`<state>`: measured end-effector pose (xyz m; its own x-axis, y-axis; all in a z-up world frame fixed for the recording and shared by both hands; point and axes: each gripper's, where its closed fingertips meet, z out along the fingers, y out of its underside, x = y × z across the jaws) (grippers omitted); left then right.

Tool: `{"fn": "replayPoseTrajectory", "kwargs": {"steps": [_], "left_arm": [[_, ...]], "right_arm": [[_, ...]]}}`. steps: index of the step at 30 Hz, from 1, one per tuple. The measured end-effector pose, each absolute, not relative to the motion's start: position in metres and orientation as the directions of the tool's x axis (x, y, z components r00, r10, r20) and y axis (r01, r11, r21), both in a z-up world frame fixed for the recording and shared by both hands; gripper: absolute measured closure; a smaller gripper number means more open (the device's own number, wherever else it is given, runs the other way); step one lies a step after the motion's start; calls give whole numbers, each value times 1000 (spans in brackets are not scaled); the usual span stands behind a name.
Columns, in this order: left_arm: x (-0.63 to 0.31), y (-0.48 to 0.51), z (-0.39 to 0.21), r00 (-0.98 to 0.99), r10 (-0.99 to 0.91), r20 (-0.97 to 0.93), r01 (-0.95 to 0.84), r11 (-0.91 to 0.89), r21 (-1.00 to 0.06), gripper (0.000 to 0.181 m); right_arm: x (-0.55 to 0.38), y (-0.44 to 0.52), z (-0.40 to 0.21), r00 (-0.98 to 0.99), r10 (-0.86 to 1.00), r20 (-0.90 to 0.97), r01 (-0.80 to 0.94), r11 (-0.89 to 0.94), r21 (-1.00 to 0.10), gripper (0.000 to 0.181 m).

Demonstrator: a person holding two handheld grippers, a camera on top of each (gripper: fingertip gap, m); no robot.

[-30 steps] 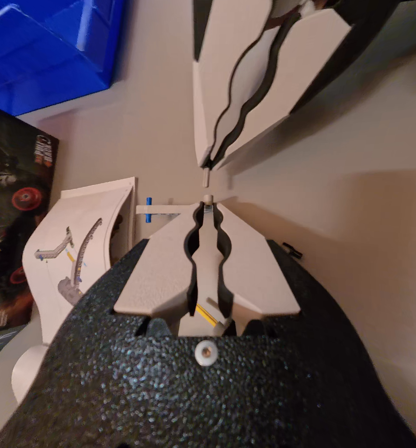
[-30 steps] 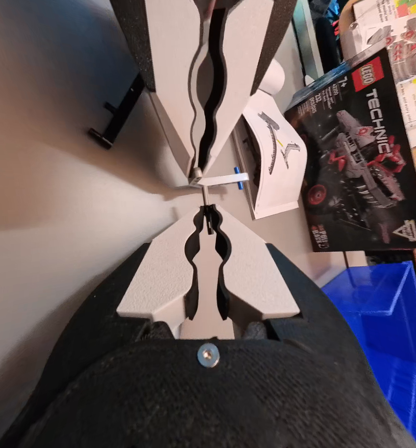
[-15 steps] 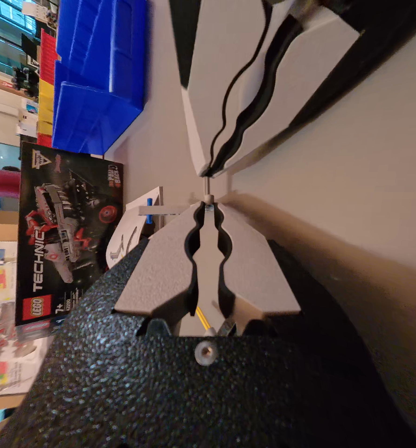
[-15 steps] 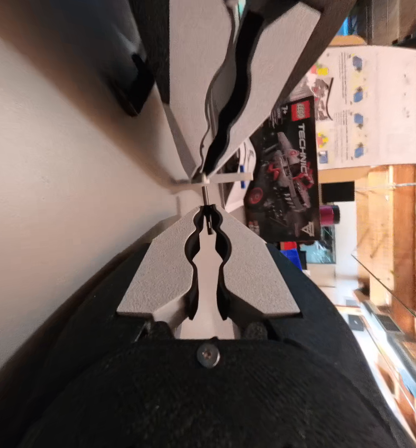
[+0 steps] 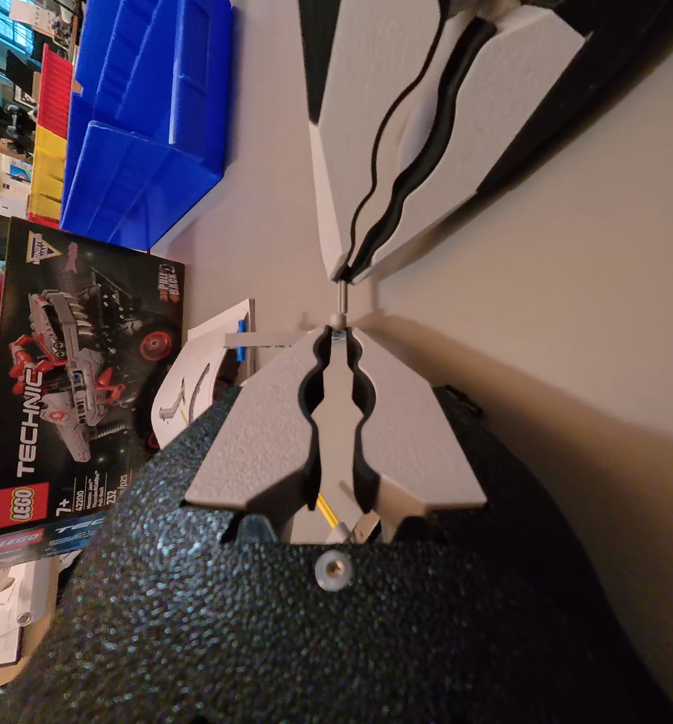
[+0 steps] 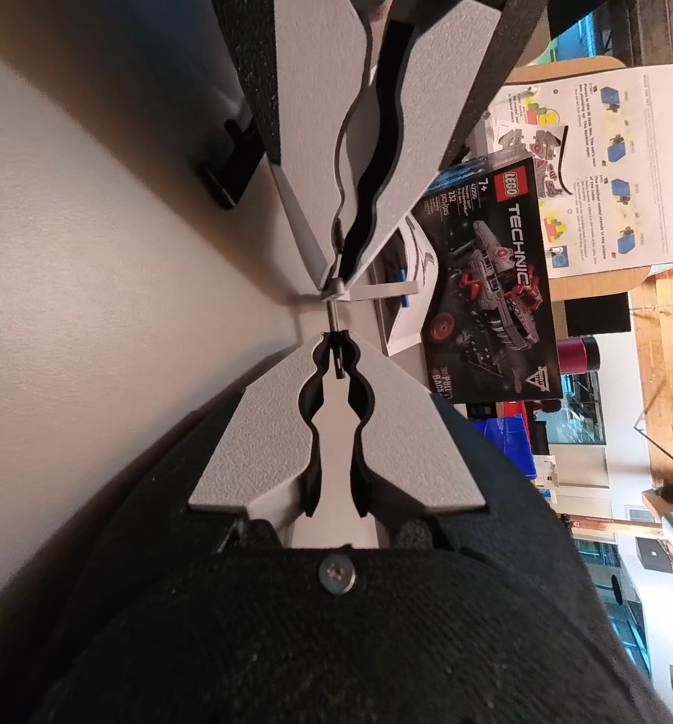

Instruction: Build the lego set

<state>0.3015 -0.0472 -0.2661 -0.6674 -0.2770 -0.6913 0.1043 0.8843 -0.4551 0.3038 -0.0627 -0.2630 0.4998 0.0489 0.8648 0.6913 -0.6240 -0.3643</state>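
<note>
- Grippers have closed the gap since a second ago: right gripper [image 6: 337, 340], clenched on a pin [image 6: 333, 313], now meets the beam [image 5: 266, 339] at mid-frame.
- Left gripper [image 5: 338, 331] grips that beam.
- Pin looks seated; pressing home probably remains.

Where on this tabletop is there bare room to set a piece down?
Bare table lies on the side away from the set's box. The box side is crowded: blue bins, instruction booklet, grey beam. A black part sits near the left gripper.
</note>
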Motion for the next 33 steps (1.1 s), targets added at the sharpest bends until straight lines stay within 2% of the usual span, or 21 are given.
{"fn": "replayPoseTrajectory", "kwargs": {"steps": [12,16,18,21,24,25,29,33], "left_arm": [[303,-49,-271,-652,-199,-732,128,922,-364,176],[306,-48,-272,-610,-96,-787,150,961,-233,176],[306,-48,-272,-610,-75,-789,154,965,-211,176],[305,-48,-273,-652,-92,-753,141,960,-240,176],[302,-51,-271,-754,-182,-631,108,913,-393,176],[301,-51,-271,-773,-189,-605,103,904,-415,176],[301,-50,-274,-768,-120,-630,120,938,-325,176],[303,-50,-274,-778,-158,-608,114,916,-384,175]], "right_arm": [[302,-63,-266,540,49,840,671,-627,-395,178],[306,-62,-267,454,78,888,683,-670,-290,178],[306,-62,-267,437,80,896,687,-673,-275,178],[306,-62,-267,441,85,894,682,-679,-272,178],[304,-63,-267,555,43,831,652,-643,-402,178],[303,-62,-267,575,42,817,645,-637,-421,178],[302,-61,-270,549,88,831,658,-659,-364,178],[304,-62,-269,594,31,804,617,-659,-430,177]]}}
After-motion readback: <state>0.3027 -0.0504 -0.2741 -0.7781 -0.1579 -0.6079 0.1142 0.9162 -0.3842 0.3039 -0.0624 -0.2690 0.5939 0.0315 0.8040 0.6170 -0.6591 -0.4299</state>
